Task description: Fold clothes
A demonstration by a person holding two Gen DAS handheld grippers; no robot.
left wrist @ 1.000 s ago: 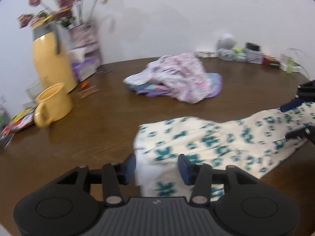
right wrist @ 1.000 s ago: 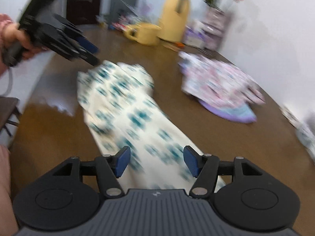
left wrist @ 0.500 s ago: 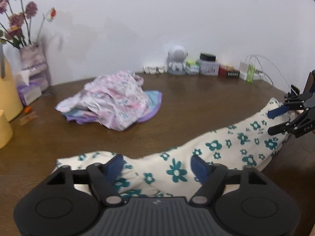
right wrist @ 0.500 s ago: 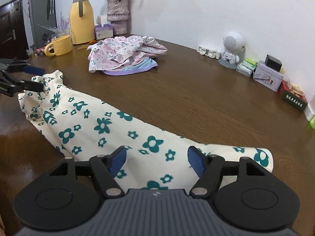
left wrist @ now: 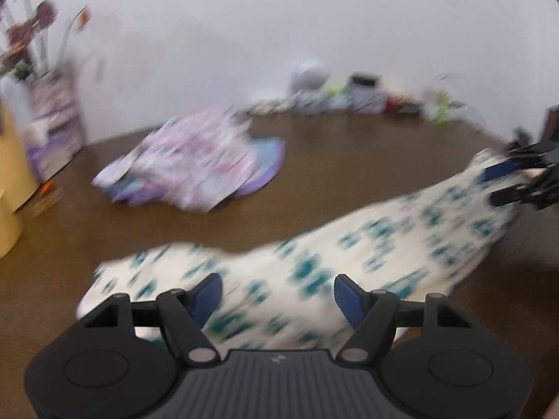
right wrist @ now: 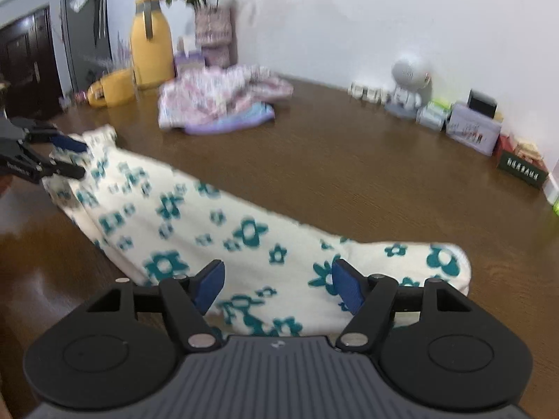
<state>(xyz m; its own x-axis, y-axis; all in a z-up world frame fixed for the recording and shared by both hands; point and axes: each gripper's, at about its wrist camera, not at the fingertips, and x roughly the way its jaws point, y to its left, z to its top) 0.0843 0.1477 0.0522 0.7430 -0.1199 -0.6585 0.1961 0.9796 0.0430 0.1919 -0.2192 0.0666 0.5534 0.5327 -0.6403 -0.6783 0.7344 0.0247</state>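
Floral garment (right wrist: 195, 223) flat on table (right wrist: 367, 174), ends under both open tongs (left wrist: 276, 289) (right wrist: 276, 284)

I see cream cloth (right wrist: 216, 230) w/ teal flower print, pink-white floral pile (right wrist: 223, 94) over lilac-blue piece, brown wood table (right wrist: 367, 181), yellow jug (right wrist: 152, 56) & mug (right wrist: 111, 87), blue gripper pads (right wrist: 209, 284).

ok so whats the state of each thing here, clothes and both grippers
floral garment: folded into a long strip, lying flat on the table
pink and purple clothes: loose heap, unfolded
left gripper: open, fingers either side of one end of the garment, not pinching
right gripper: open, over the other end
yellow flask: upright
yellow mug: upright
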